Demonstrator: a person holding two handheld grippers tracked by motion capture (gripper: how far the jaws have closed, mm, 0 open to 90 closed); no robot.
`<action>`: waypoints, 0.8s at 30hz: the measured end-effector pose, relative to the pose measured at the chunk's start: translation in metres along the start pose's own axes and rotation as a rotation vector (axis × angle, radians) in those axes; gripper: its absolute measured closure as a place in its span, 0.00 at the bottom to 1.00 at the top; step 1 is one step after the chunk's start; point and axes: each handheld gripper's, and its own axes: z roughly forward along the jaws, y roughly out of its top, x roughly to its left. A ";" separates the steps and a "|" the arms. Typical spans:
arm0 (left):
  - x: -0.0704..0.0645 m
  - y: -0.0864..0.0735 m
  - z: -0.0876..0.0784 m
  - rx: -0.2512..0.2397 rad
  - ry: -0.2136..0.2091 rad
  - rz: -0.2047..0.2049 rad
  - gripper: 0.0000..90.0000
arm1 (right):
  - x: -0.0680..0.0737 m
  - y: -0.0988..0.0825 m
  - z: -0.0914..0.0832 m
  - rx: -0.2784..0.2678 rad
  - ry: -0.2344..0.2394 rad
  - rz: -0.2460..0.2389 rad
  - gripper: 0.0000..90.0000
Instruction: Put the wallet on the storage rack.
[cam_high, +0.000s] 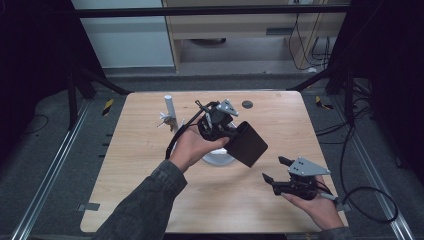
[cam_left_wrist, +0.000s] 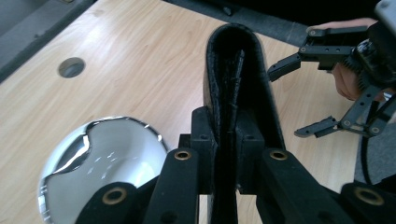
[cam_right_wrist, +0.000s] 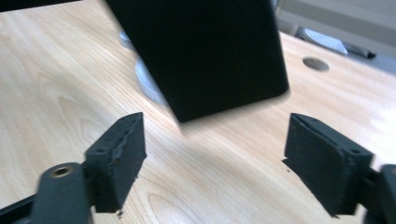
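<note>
The left gripper is closed on a flat black folded case of leather-like material and holds it in the air above the light wooden table. In the left gripper view the two black jaws press on both sides of the folded case, near its open end, and the rounded fold points away from the hand. In the high view the case hangs tilted, with its lower corner toward the near side of the table. Below it, partly hidden by the left hand, lies a shiny round metal base; in the left gripper view this base shows as a chrome dome just beside the jaws. A white upright post stands at the far left part of the table, and a small round hole is in the table top near the far edge.

The right gripper is low over the near right part of the table, well apart from the case. Its jaws stand wide and nothing is between them; in the right gripper view the case hangs in front of the open jaws, not touching them
</note>
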 end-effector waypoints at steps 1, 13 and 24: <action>0.001 0.001 -0.003 0.005 0.009 -0.002 0.90 | -0.002 -0.004 0.001 0.006 -0.010 0.027 0.18; 0.015 0.011 -0.043 -0.016 0.066 -0.033 0.90 | -0.026 -0.041 0.022 0.205 -0.149 0.237 0.08; 0.022 0.018 -0.069 -0.047 0.122 -0.052 0.90 | -0.032 -0.053 0.029 0.279 -0.188 0.270 0.08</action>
